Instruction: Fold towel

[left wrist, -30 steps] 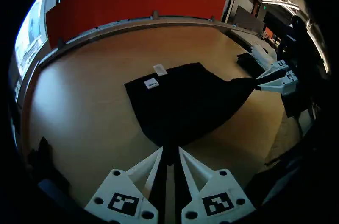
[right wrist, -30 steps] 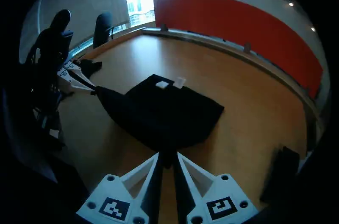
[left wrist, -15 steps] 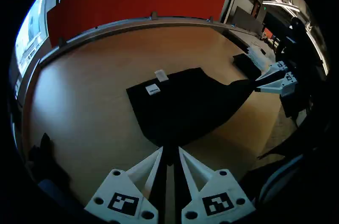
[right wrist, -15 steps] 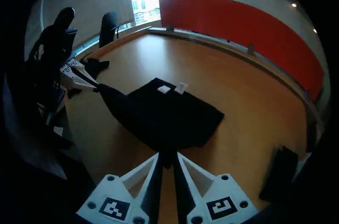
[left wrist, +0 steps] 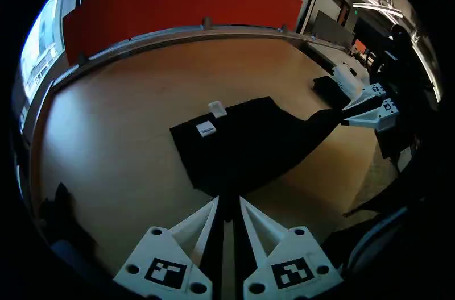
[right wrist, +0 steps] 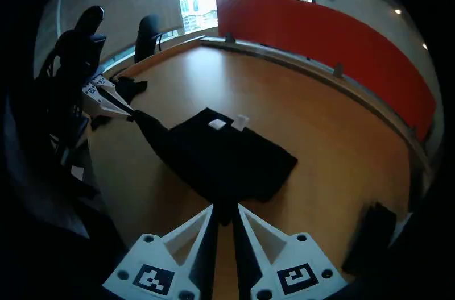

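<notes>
A black towel (left wrist: 250,141) is spread over the middle of a wooden table (left wrist: 114,129), with most of it lying flat on the table top. Two of its corners are raised off the table, toward the table's near edge. One corner is pinched by the left gripper (left wrist: 229,212), whose jaws are drawn to a narrow slit with dark cloth between them. The other corner is clamped likewise by the right gripper (right wrist: 226,215), and the cloth is pulled to a point at each. A white tag (left wrist: 205,128) is seen on the corner lying farthest across the table. A red screen (left wrist: 182,1) is set along the table's far edge. A dark heap (left wrist: 327,85) is seen at the table's side edge.
</notes>
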Demonstrator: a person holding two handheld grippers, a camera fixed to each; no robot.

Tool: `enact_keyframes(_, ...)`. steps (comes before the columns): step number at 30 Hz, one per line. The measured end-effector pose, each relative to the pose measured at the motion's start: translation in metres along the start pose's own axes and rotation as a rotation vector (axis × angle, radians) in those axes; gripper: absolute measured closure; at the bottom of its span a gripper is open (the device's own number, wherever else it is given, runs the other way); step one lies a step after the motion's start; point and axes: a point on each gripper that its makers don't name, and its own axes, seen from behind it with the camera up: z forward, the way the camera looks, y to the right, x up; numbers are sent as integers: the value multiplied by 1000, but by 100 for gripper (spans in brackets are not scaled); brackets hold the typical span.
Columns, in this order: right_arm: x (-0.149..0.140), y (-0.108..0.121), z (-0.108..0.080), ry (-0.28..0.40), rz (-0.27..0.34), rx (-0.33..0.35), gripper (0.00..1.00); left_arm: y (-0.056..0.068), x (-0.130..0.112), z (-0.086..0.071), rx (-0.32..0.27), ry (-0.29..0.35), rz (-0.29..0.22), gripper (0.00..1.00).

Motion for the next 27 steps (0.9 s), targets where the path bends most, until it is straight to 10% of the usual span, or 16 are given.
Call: enact_keyframes(27,16,72,60,-65,-19,-19,84,-48,38,85,42,-46,-8,90)
